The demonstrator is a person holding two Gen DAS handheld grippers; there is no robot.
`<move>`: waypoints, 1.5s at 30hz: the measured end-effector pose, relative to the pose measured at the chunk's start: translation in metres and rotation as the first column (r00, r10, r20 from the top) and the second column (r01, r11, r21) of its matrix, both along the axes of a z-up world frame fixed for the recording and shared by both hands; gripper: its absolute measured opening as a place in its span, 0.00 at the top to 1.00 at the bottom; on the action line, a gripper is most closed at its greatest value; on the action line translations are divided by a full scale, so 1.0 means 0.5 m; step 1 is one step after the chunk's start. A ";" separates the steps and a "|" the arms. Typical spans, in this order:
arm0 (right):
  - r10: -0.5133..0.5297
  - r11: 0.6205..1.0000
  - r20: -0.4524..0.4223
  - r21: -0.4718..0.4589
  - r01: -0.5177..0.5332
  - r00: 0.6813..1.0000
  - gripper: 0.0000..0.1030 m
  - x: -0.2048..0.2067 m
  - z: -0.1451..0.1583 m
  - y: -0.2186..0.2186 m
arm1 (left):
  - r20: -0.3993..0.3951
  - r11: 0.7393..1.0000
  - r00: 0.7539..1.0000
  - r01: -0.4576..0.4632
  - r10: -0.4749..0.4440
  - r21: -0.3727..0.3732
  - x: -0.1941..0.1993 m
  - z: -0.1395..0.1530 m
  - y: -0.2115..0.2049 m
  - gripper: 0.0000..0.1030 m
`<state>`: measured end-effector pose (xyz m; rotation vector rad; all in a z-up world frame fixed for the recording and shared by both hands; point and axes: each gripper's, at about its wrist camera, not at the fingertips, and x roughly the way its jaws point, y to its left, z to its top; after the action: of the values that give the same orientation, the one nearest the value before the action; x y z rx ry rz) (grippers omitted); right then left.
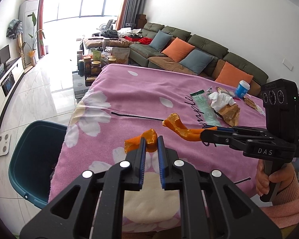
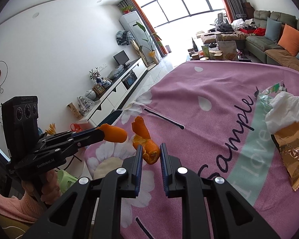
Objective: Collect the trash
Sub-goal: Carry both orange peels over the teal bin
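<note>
Two pieces of orange peel are held above a pink flowered cloth (image 1: 141, 91). My left gripper (image 1: 151, 141) is shut on a curled orange peel (image 1: 147, 139) near the cloth's left edge. To its right, my right gripper (image 1: 206, 132) is shut on a longer, bent orange peel (image 1: 176, 126). In the right wrist view the right gripper (image 2: 151, 149) pinches its peel (image 2: 147, 149), and the left gripper (image 2: 101, 132) reaches in from the left with the other peel (image 2: 115, 133). A teal bin (image 1: 29, 159) stands open on the floor, left of the cloth.
More trash lies at the cloth's far right: a crumpled white tissue (image 1: 219, 99), a gold wrapper (image 1: 230, 115), a green wrapper (image 1: 203, 107) and a blue cup (image 1: 242, 88). A sofa (image 1: 199, 45) runs behind. A cluttered glass table (image 1: 97, 59) stands beyond the cloth.
</note>
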<state>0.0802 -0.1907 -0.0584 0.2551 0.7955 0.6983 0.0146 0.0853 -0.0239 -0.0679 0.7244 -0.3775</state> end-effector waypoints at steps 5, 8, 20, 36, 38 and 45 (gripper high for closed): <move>0.028 1.000 0.002 0.003 -0.028 1.000 0.85 0.009 0.004 0.027 | 0.002 0.999 0.999 -0.036 0.036 -0.002 -0.003 0.001 0.028 0.88; 0.046 0.999 0.001 0.003 -0.046 0.999 0.85 0.016 0.005 0.044 | 0.004 0.998 0.998 -0.055 0.055 -0.003 -0.006 0.002 0.044 0.88; 0.116 0.993 0.004 0.002 -0.116 0.993 0.85 0.050 0.009 0.124 | 0.018 0.991 0.991 -0.131 0.131 0.005 -0.007 0.009 0.104 0.88; 0.207 0.978 0.008 -0.006 -0.207 0.978 0.85 0.073 0.021 0.216 | 0.035 0.970 0.970 -0.241 0.240 0.014 -0.009 0.018 0.187 0.88; 0.216 0.976 0.008 -0.008 -0.216 0.976 0.85 0.077 0.022 0.228 | 0.034 0.967 0.967 -0.253 0.252 0.014 -0.010 0.015 0.197 0.88; 0.246 0.969 0.007 -0.019 -0.246 0.969 0.85 0.081 0.022 0.265 | 0.027 0.958 0.958 -0.286 0.285 0.019 -0.007 0.005 0.223 0.88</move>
<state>0.1209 -0.0580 -0.0474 0.1368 0.8321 0.9252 0.0113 0.1967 -0.0214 -0.1451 0.6838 -0.0934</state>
